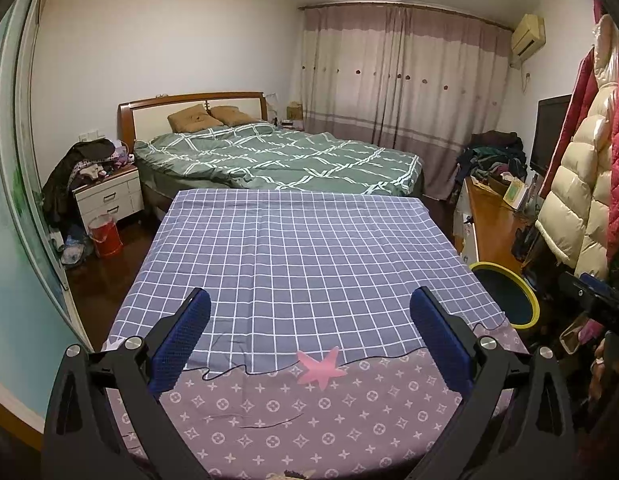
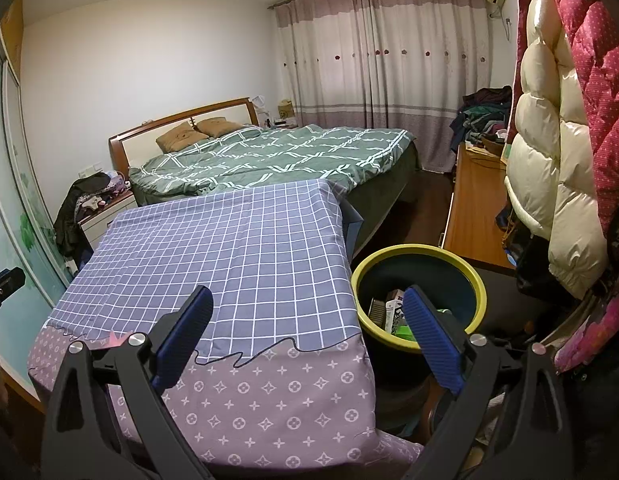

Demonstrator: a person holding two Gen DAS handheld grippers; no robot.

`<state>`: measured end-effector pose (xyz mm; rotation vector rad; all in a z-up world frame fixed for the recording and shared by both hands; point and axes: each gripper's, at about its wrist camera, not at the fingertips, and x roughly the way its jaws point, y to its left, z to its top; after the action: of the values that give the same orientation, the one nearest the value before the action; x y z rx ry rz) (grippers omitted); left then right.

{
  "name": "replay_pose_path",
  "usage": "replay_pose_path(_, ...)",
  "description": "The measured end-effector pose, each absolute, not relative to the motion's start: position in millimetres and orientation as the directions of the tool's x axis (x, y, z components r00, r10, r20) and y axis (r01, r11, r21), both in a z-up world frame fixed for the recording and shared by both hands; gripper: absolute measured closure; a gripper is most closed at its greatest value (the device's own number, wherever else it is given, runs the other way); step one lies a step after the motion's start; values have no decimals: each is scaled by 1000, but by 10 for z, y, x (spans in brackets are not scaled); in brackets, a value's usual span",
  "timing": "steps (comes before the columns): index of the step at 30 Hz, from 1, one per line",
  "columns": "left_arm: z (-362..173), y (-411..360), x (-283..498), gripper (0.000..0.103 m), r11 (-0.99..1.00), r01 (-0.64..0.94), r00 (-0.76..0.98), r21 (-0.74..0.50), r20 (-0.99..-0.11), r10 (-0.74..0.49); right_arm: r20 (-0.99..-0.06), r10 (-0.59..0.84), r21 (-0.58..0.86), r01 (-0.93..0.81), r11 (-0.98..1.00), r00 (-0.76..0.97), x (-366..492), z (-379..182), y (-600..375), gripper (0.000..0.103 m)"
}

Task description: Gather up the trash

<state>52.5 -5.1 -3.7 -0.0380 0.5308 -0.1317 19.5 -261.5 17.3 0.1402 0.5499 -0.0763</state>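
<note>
Both tongs are gaping wide w/ nothing between the blue pads. Left tongs (image 1: 309, 336) are hovering over the near end of the bench (image 1: 293, 248), which is wearing a blue checked cloth w/ a mauve patterned border and a pink star (image 1: 320, 365). Right tongs (image 2: 307, 332) are hanging over the bench's right near corner, right finger overlapping the bin (image 2: 419, 296). Bin, dark w/ yellow rim, is sitting on the floor just beside the bench; trash (image 2: 393, 310) (cartons, green scraps) is lying inside. Bed w/ green quilt (image 1: 277, 158) is lying beyond the bench.
</note>
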Motion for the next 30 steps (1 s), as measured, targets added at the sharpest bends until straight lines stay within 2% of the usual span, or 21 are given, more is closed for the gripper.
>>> replay_pose_path(30,-120,-116,560,5,990,125,840,-73,-523,-144,-537,-26,126,111,986,843,223,92,-2615,12)
